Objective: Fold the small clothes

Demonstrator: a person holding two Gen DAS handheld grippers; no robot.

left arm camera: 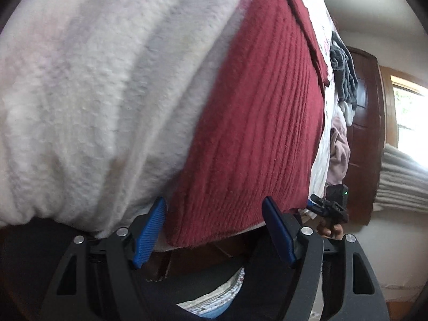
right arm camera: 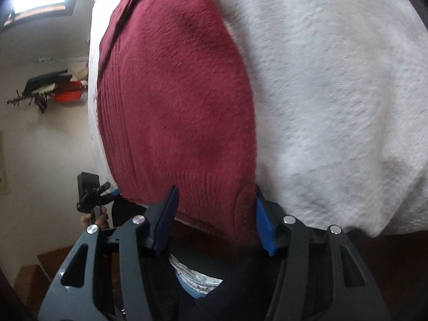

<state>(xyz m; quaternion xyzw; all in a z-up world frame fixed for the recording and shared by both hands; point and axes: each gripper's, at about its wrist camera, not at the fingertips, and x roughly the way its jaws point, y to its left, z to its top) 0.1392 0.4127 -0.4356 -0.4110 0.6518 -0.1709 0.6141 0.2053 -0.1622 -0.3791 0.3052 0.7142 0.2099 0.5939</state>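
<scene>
Two grippers show, each with two blue-padded fingers. The left gripper (left arm camera: 214,230) stands with its fingers spread wide, holding nothing; the near edge of the red sweater (left arm camera: 254,123) lies between and just beyond them, over the edge of the bed. The right gripper (right arm camera: 214,219) is likewise spread apart, its two fingers straddling the sweater's ribbed hem corner without clamping it. Each camera catches the other gripper off at the sweater's far hem corner, gripped in a hand (left arm camera: 330,230).

One sweater is here: dark red, fuzzy knit, with fine vertical ribs and a ribbed band at the hem. It lies flat on the white fleecy blanket (left arm camera: 88,101), which covers the bed beside and under it.

Beyond the sweater, at its far side, a pile of other clothes (left arm camera: 343,80) sits on the bed, grey, white and pale pink. Behind the pile stand one dark wooden door (left arm camera: 366,133) and one bright window (left arm camera: 412,117).
</scene>
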